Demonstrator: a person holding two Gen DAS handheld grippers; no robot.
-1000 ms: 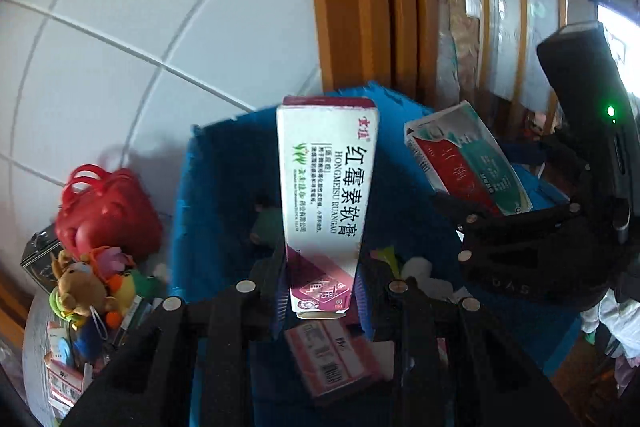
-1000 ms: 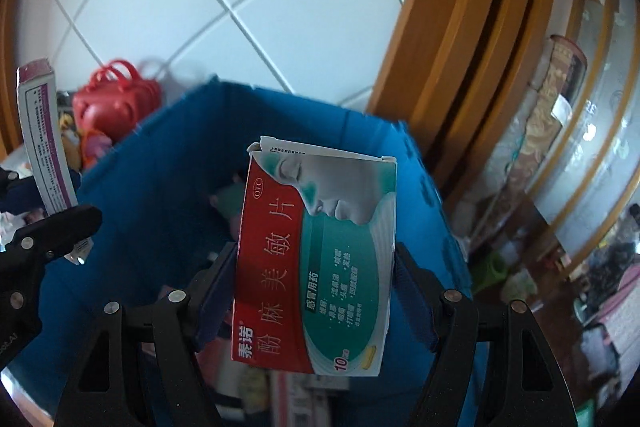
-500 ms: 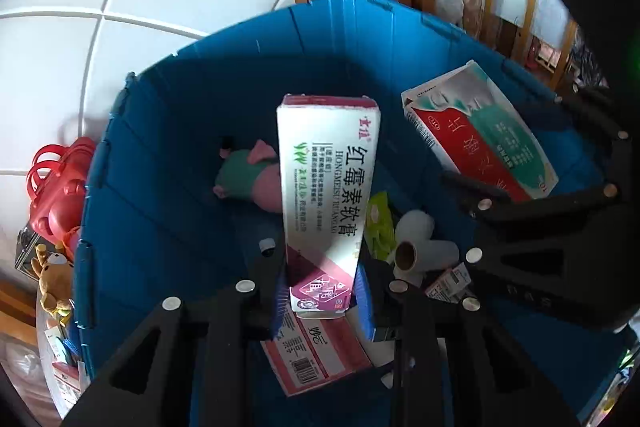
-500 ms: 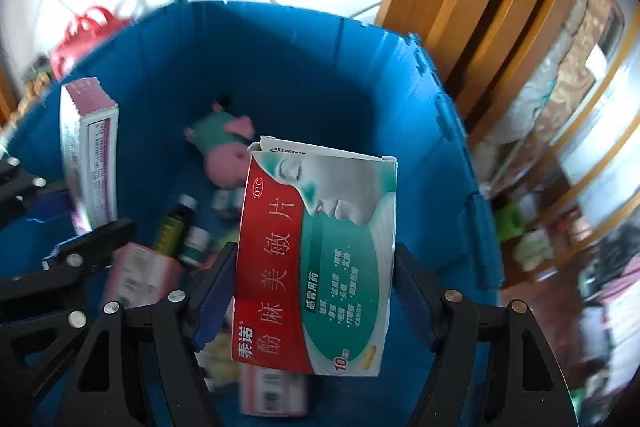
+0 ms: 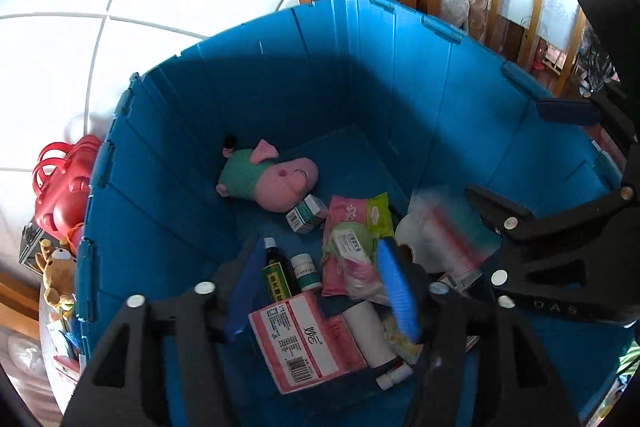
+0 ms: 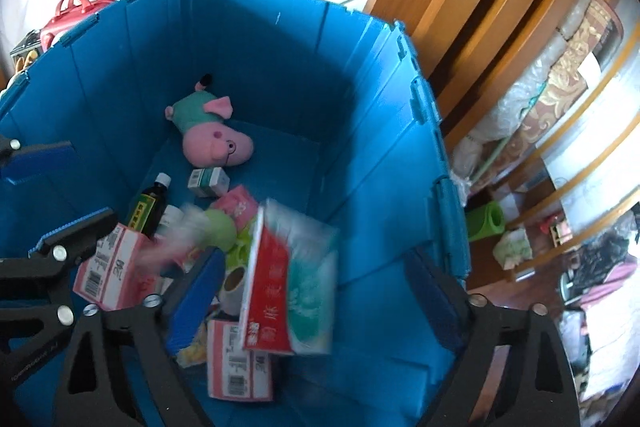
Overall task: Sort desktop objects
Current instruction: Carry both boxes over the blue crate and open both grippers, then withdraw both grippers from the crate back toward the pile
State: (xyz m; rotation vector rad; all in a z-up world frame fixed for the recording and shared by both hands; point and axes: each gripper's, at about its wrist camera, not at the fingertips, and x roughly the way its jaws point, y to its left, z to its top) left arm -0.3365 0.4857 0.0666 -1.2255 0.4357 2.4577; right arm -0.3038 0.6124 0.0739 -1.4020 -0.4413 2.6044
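We have just been opening both jaws over the blue bin [image 6: 360, 75], so the red and green box [image 6: 290, 287] falls blurred between our wide right jaws, our left jaws are empty, and next we fetch more things.

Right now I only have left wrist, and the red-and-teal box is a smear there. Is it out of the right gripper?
Observer: Yes. In the right wrist view the red-and-teal box sits blurred between the right gripper's fingers, touching neither pad. The jaws have just been opening.
Operator: What is under it?
Observer: Its lower edge overlaps a pink-and-white barcoded box on the floor of the blue bin.
Operator: Anything outside the bin on that side?
Observer: A green roll lies on the floor beyond the bin's right wall.
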